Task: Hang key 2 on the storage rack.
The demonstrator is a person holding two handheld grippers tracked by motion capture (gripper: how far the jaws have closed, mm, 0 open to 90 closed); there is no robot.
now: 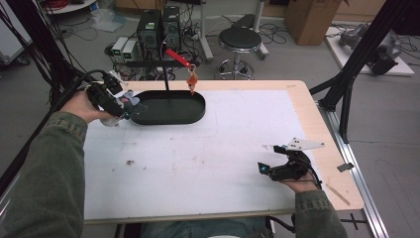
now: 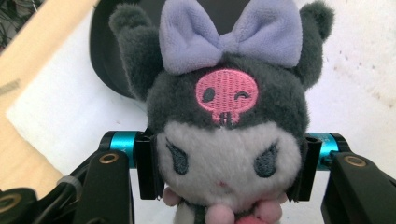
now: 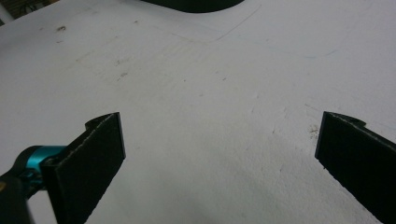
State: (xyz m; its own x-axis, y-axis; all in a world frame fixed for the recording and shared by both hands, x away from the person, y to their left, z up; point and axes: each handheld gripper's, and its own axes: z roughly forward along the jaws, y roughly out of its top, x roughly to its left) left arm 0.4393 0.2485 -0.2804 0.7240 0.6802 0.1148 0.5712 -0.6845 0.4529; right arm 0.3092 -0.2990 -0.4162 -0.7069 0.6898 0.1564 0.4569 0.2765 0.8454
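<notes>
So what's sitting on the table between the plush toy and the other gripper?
Nothing but bare white table, with a few small marks. The high view shows it between the plush toy and the right gripper.

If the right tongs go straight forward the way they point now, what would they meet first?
Probably nothing close: the open right tongs point along the bare white table surface. Farther ahead lies the black oval metal tray; it seems the first obstacle, though depth is unclear.

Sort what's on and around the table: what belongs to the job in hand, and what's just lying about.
In the job:
- plush toy, clamped in the left gripper
- black stand tray
- red hanging hook

Lying about:
- right gripper, fingers apart, idle
- stool
- cardboard box
</notes>
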